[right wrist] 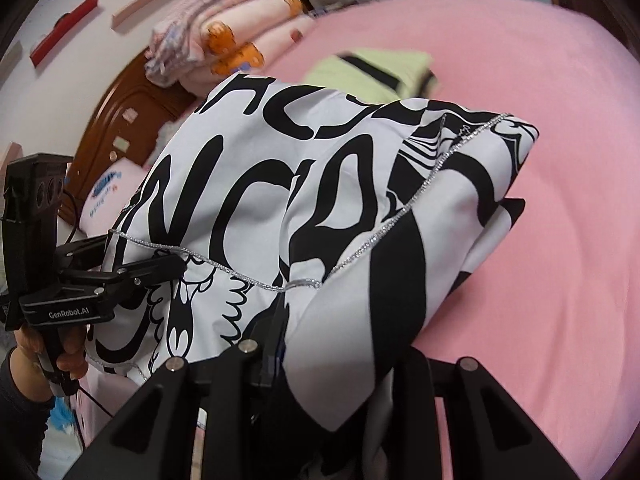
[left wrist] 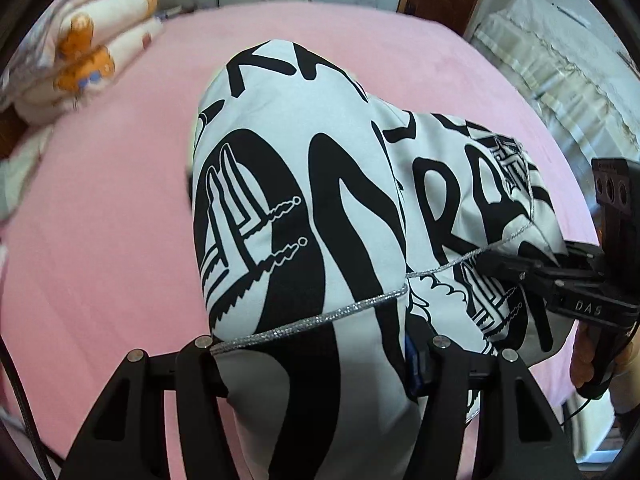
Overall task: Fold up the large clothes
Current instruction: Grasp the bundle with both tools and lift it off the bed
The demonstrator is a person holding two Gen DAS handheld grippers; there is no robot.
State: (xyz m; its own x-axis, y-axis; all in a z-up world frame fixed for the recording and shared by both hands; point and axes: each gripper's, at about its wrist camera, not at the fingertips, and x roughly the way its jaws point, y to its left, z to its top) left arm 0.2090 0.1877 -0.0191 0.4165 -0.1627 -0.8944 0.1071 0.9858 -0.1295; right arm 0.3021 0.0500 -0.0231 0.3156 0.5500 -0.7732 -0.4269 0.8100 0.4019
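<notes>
A large white garment (left wrist: 304,184) with bold black lettering and a silver trim cord hangs bunched above the pink bed (left wrist: 100,220). My left gripper (left wrist: 320,360) is shut on a thick fold of it at the bottom of the left wrist view. It also shows in the right wrist view as the left gripper (right wrist: 160,258), clamped on the trimmed edge. My right gripper (right wrist: 332,360) is shut on another fold of the garment (right wrist: 320,184). In the left wrist view the right gripper (left wrist: 492,260) bites the hem at the right. The pads are buried in cloth.
Folded quilts with orange bear prints (left wrist: 80,52) lie at the head of the bed by the wooden headboard (right wrist: 120,120). A pale green folded garment with black stripes (right wrist: 372,68) rests on the pink sheet behind the cloth. White covered furniture (left wrist: 560,60) stands beside the bed.
</notes>
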